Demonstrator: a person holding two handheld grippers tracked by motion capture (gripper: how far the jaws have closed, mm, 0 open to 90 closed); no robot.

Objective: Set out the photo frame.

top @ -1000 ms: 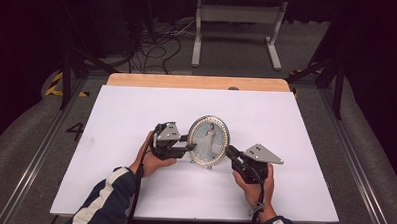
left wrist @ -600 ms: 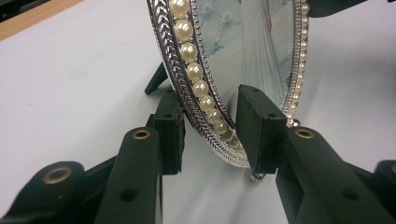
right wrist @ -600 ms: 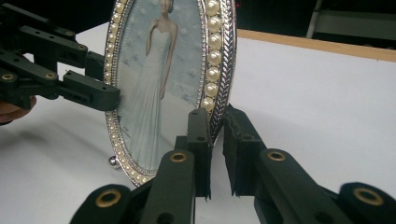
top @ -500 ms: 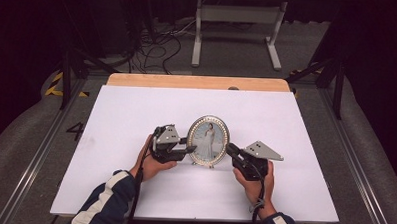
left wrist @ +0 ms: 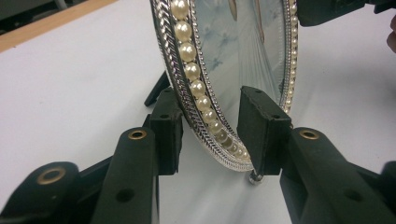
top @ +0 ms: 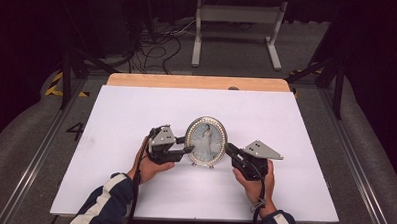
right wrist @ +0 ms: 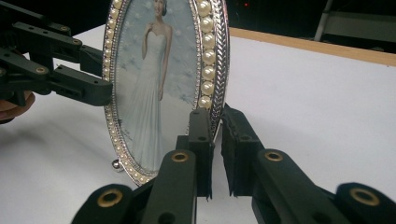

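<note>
- The left gripper (top: 185, 149) sits left of the tabletop's (top: 296, 125) middle. Its fingers (left wrist: 261, 130) straddle the lower left rim of the oval picture frame (top: 206, 141). In the left gripper view one pad lies behind the rim and the other in front of the glass, with a visible gap on each side, so they look released around the rim rather than clenched on it.
- The picture frame stands upright near the middle of the tabletop, somewhat closer to the near edge. Its long axis runs vertically, and the picture faces the near edge, toward the person. A small ball foot (left wrist: 254, 177) touches the tabletop, and a dark strut (left wrist: 156, 88) props it from behind.
- The right gripper (top: 230, 149) comes in from the right. Its fingers (right wrist: 200, 140) are clenched on the frame's right rim, just below the pearl border (right wrist: 208, 56).
- Judging progress: the frame already appears set upright and steady. What seems left is to check that it stands on its strut, then let go on both sides.
</note>
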